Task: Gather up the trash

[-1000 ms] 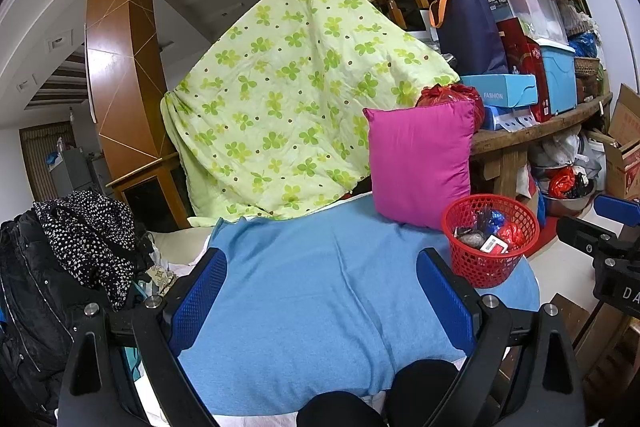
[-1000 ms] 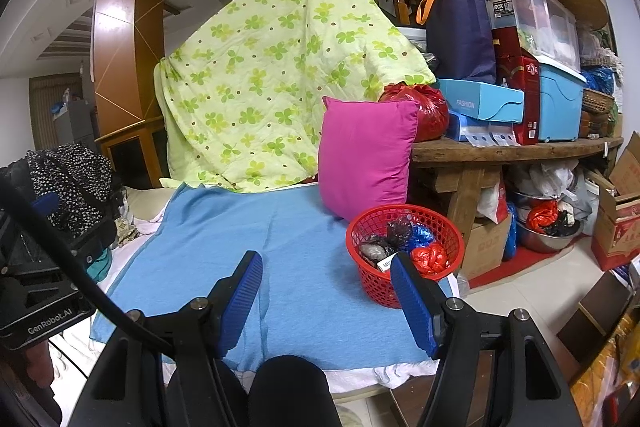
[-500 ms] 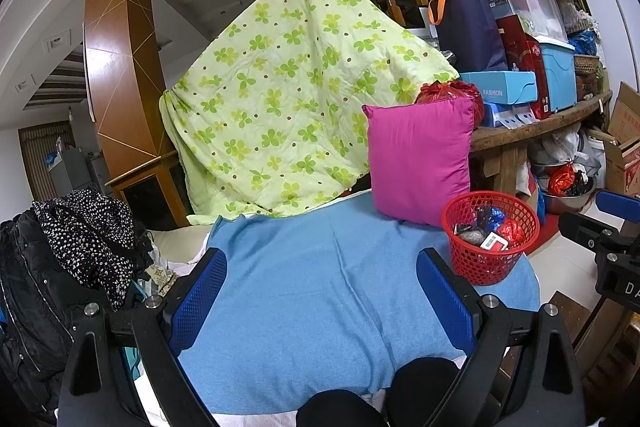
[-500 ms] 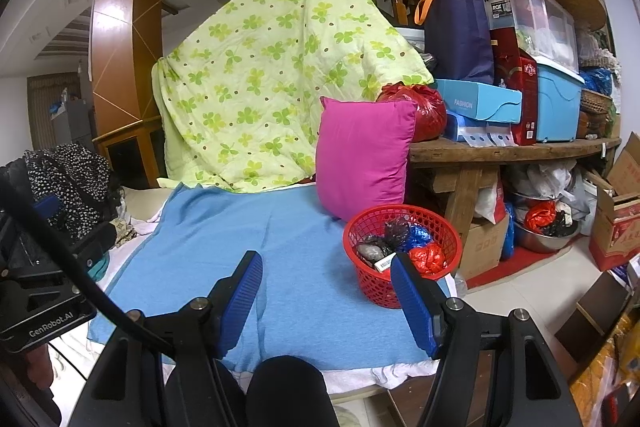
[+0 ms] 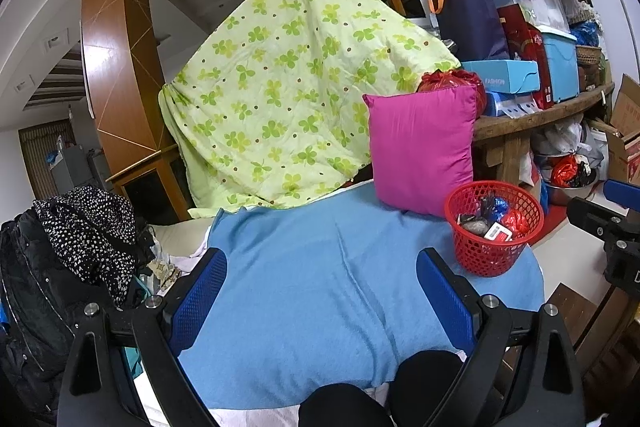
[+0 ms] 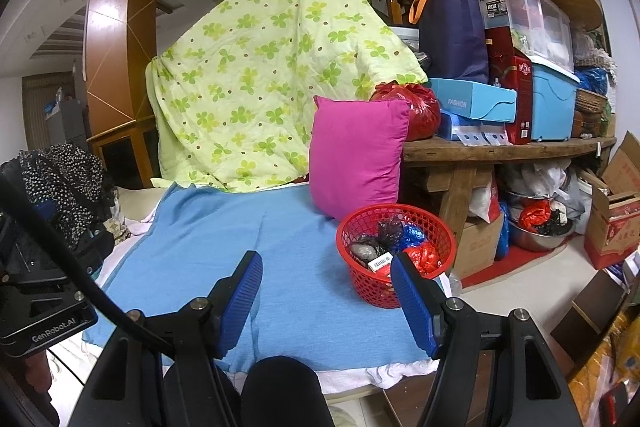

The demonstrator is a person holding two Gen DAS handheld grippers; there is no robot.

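Note:
A red mesh basket [image 5: 494,227] [image 6: 394,253] stands at the right end of a blue blanket [image 5: 332,275] [image 6: 240,251]. Several pieces of trash lie in it: a red wrapper [image 6: 422,257], a blue one, a dark bag and a white barcoded pack [image 5: 497,231]. My left gripper [image 5: 320,287] hovers open over the blanket's middle, nothing between its fingers. My right gripper [image 6: 326,291] is open too, empty, its right finger [image 6: 412,303] just in front of the basket. The right gripper's body [image 5: 612,223] shows at the right edge of the left wrist view.
A magenta pillow [image 5: 420,151] [image 6: 358,157] leans behind the basket. A green floral quilt [image 5: 288,91] hangs over the railing. Dark clothes [image 5: 68,251] are piled at the left. A wooden bench [image 6: 504,151] stacked with boxes stands to the right, cardboard boxes [image 6: 616,215] on the floor.
Both views have drifted very slightly; the grippers stay open and nothing has been picked up or dropped.

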